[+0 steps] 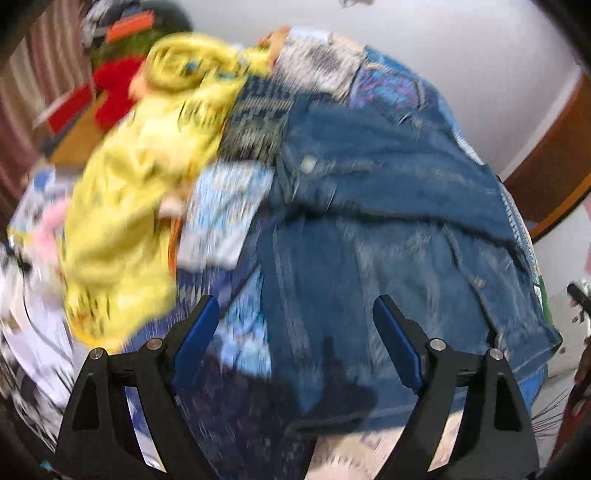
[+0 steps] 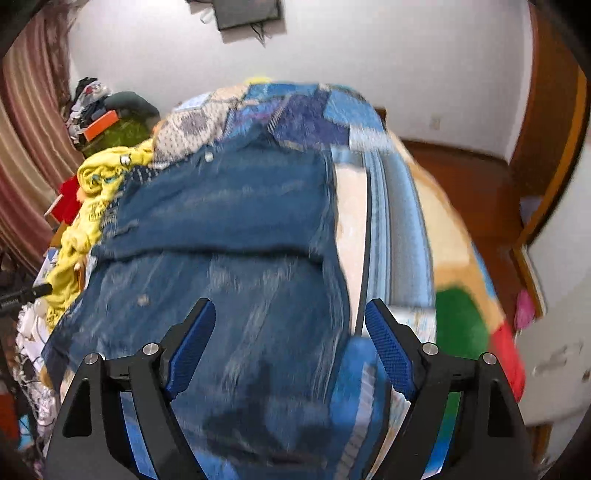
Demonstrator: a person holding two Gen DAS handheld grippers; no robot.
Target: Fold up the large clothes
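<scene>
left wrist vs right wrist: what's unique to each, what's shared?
Left wrist only: the pink cloth beside the yellow garment, a light blue patterned cloth next to the denim, and the open left tool.

Right wrist only: the dark wall-mounted box, the wooden floor past the bed, the blanket's green patch and red patch, and the open right tool.

Both: the denim jacket spread on the patchwork blanket, the yellow garment, the striped curtain and the white wall. Neither tool holds anything.
</scene>
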